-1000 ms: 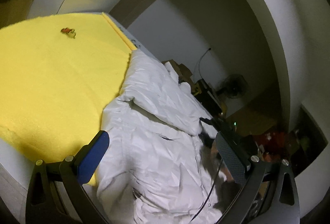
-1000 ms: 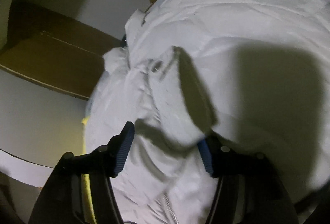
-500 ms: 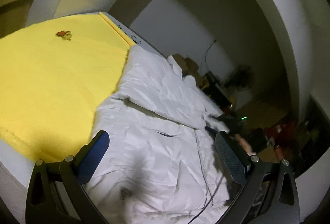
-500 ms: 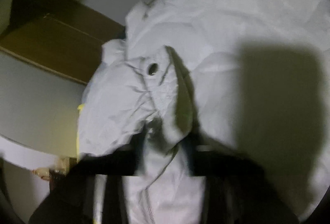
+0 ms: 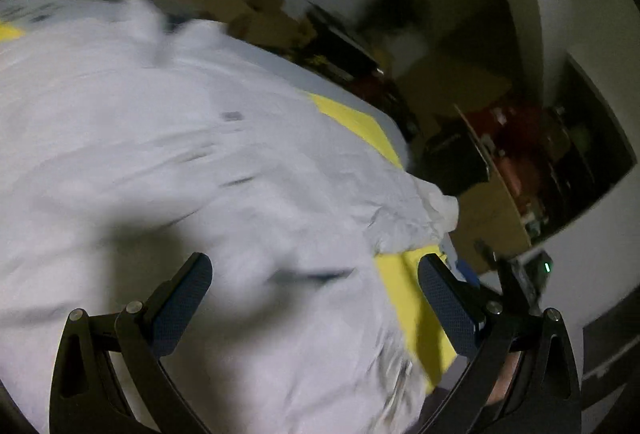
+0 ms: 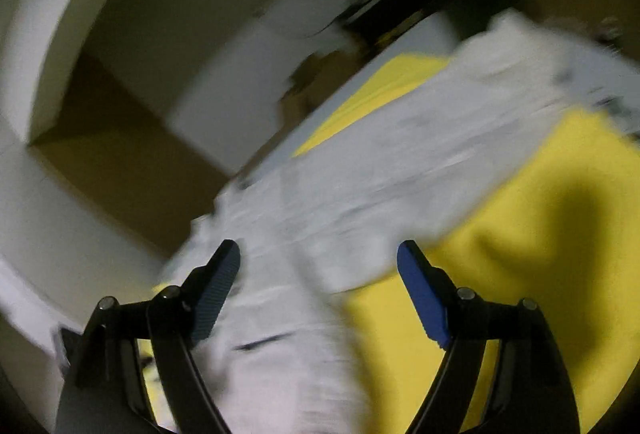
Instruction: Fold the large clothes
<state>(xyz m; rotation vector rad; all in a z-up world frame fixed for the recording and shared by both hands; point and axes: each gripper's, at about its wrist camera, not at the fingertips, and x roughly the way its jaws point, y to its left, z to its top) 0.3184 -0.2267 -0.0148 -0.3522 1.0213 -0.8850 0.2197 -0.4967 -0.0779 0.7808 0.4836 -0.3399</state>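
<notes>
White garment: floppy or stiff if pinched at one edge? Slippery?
The garment is probably floppy: it lies creased and draped over the yellow mat. Likely light, since its corner crumples freely. The crinkled sheen hints it may slip.

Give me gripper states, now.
Left gripper: open, holding nothing, over the white garment.
Right gripper: open, holding nothing, over the same garment on the yellow mat.

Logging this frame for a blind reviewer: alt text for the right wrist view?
Motion-blurred view: the open right gripper hovers over a crumpled white garment lying on a yellow cover, holding nothing. A dim room with white walls lies behind.
</notes>
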